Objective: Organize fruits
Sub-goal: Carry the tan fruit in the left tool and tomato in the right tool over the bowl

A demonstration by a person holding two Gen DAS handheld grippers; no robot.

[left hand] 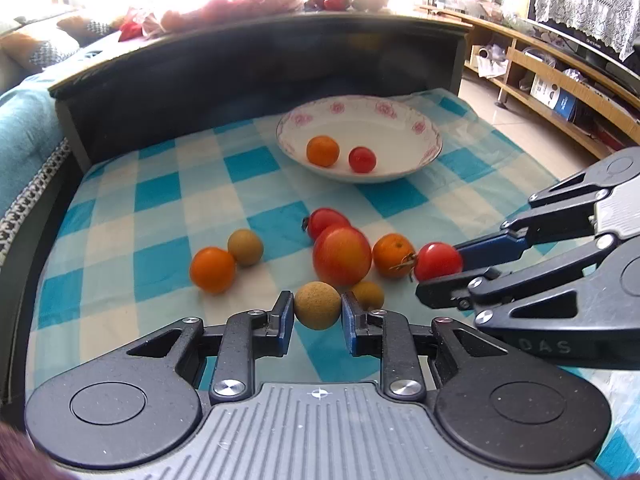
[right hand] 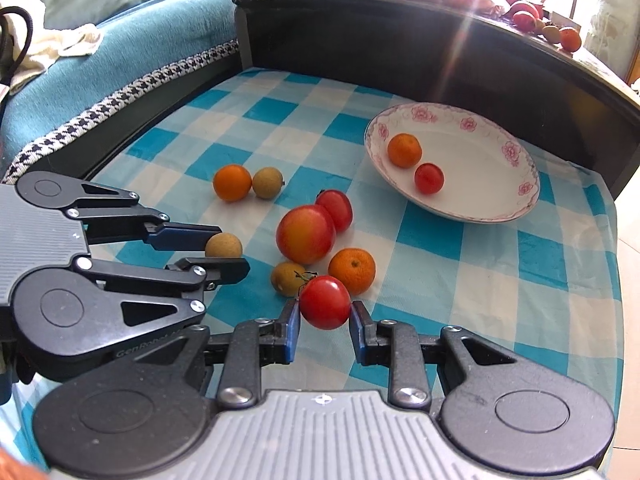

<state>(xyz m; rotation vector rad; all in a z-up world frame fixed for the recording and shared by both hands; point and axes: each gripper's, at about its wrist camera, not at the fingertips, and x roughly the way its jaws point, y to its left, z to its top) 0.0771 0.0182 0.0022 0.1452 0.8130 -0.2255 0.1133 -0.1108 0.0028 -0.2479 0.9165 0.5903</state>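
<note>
My left gripper (left hand: pixel 317 307) is shut on a tan longan (left hand: pixel 317 306) low over the checked cloth; the right wrist view shows this longan (right hand: pixel 224 246) between the left fingers. My right gripper (right hand: pixel 325 309) is shut on a red cherry tomato (right hand: pixel 325 302), also seen from the left wrist as the tomato (left hand: pixel 438 261). A flowered white plate (left hand: pixel 416 114) holds a small orange (left hand: pixel 323 151) and a cherry tomato (left hand: pixel 362 159). Loose on the cloth lie a big red-yellow fruit (left hand: pixel 342 255), several small oranges, longans and another tomato (left hand: pixel 326 219).
A dark raised ledge (left hand: pixel 256 36) with more fruit on top borders the far side. A teal sofa cover (right hand: pixel 120 40) lies to the left. Wooden shelves (left hand: pixel 560 92) stand at the right across a tiled floor. The cloth's right part (right hand: pixel 520 280) bears nothing.
</note>
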